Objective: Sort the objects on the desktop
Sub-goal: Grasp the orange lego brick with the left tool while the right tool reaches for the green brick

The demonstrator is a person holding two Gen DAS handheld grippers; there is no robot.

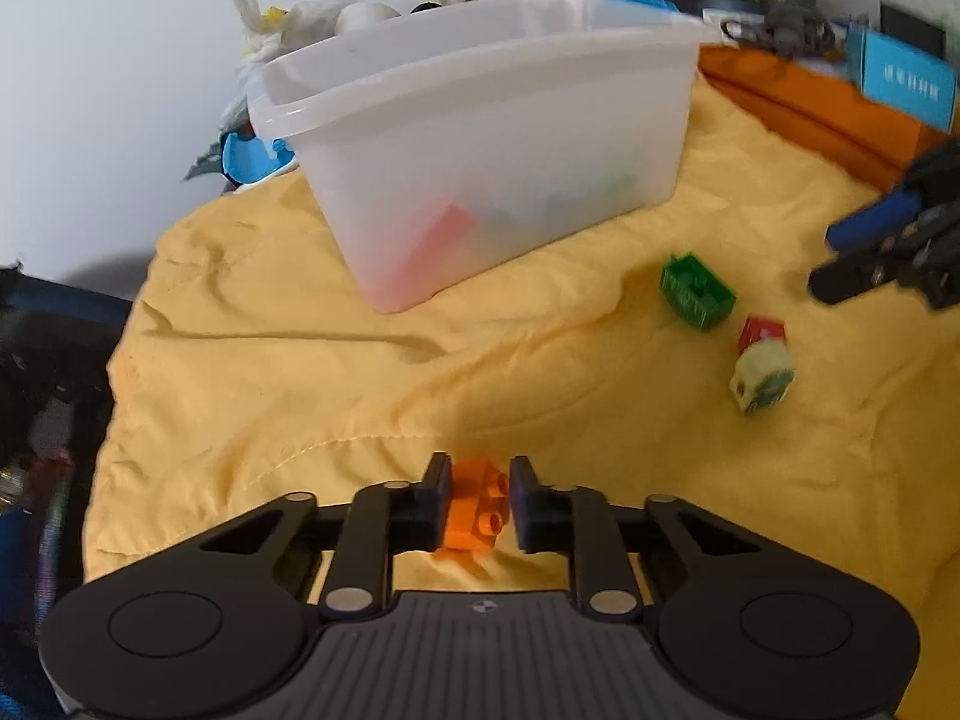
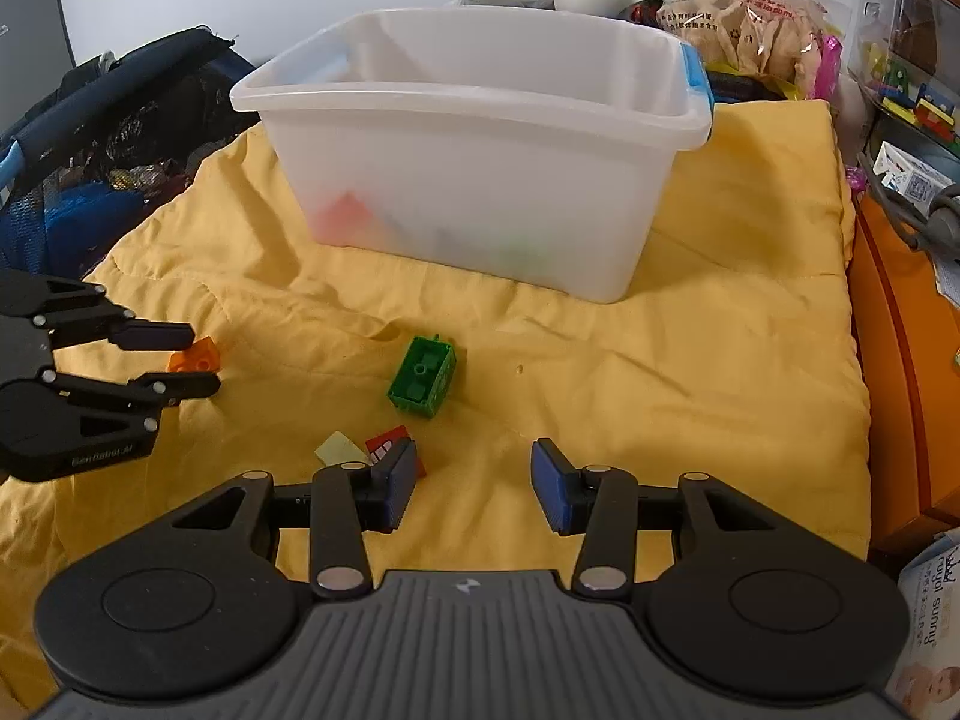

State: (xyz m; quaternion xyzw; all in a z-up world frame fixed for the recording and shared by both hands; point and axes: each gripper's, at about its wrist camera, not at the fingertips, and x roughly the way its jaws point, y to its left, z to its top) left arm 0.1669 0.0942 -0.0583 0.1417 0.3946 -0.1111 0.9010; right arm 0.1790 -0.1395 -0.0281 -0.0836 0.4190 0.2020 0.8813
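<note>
My left gripper (image 1: 480, 501) is shut on an orange brick (image 1: 476, 510) just above the yellow cloth; it also shows in the right wrist view (image 2: 201, 366) with the orange brick (image 2: 195, 358) between its fingers. My right gripper (image 2: 473, 483) is open and empty above the cloth; it shows at the right edge of the left wrist view (image 1: 840, 258). A green brick (image 2: 422, 377) (image 1: 697, 290) lies ahead of it. A red and cream brick (image 2: 384, 447) (image 1: 761, 363) lies by its left finger. The translucent white bin (image 2: 480, 144) (image 1: 480, 138) holds several bricks.
A yellow cloth (image 2: 690, 360) covers the desk. An orange surface (image 2: 900, 360) borders it on the right. Snack bags (image 2: 738, 12) and toy boxes stand behind the bin. A dark blue mesh basket (image 2: 90, 150) sits to the left.
</note>
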